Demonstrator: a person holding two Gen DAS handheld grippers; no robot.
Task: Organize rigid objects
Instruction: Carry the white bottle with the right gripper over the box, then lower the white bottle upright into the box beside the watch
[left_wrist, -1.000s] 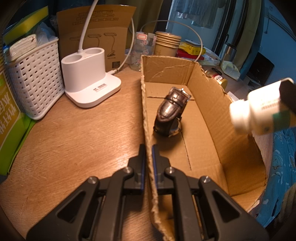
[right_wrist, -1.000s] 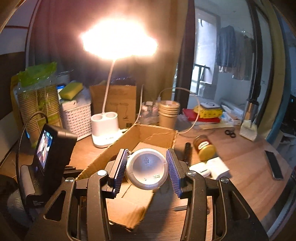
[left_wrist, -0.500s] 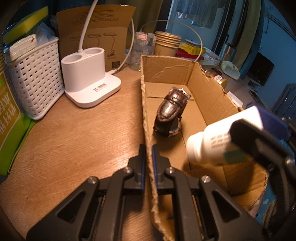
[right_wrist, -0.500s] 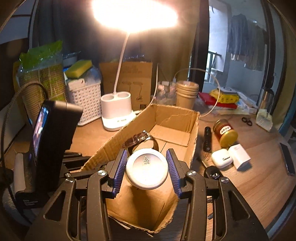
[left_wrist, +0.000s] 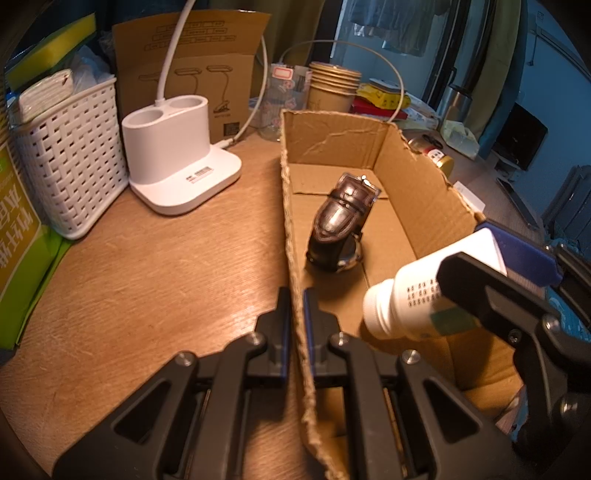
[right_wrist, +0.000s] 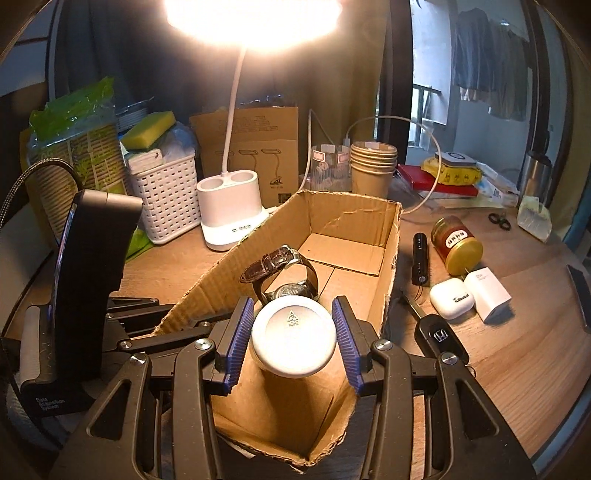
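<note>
An open cardboard box (left_wrist: 417, 192) (right_wrist: 388, 258) lies on the wooden desk. A brown leather wristwatch (left_wrist: 340, 229) (right_wrist: 280, 267) rests on its floor. My left gripper (left_wrist: 296, 314) is shut on the box's left wall near the front. My right gripper (right_wrist: 293, 339) is shut on a white plastic bottle (right_wrist: 293, 338) (left_wrist: 424, 295), held over the box's near end with its cap pointing down toward the floor. In the left wrist view the bottle enters from the right, just short of the watch.
Right of the box lie a small black flashlight (right_wrist: 420, 256), a honey jar (right_wrist: 456, 245), a white earbud case (right_wrist: 451, 297), a white charger (right_wrist: 487, 295) and a car key (right_wrist: 441, 338). A white lamp base (left_wrist: 177, 166), a woven basket (left_wrist: 70, 162) and paper cups (right_wrist: 373, 166) stand behind.
My right gripper has come down and leftward with the bottle, from above the box's right wall to inside its near end. The left gripper and the box have not moved.
</note>
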